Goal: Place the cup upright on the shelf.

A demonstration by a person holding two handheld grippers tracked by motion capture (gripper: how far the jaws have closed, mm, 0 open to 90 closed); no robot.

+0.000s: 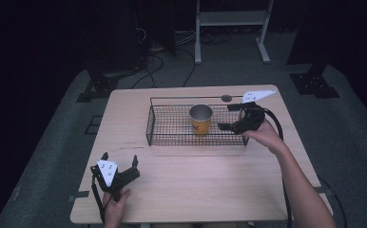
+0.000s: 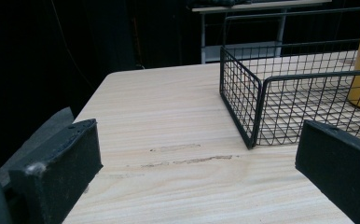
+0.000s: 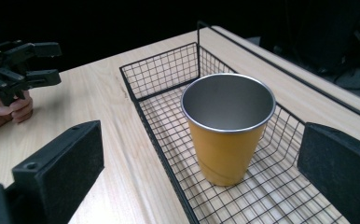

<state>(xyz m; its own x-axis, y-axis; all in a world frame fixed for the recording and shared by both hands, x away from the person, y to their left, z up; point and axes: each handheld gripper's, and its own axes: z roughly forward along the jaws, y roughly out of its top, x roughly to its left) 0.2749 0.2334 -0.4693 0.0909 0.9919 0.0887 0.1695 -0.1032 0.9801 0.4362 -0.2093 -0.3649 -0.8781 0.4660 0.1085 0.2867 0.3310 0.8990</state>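
The left gripper (image 1: 120, 164) sits low at the near-left, its 2 jaws spread wide, gripped from below by the left hand (image 1: 116, 203). The right forearm (image 1: 301, 185) reaches forward, and the right gripper (image 1: 229, 117) points leftward, jaws wide apart.

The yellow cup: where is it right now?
The yellow cup stands upright inside the wire basket, right of the basket's middle in the high view, with the open right gripper just beside it.
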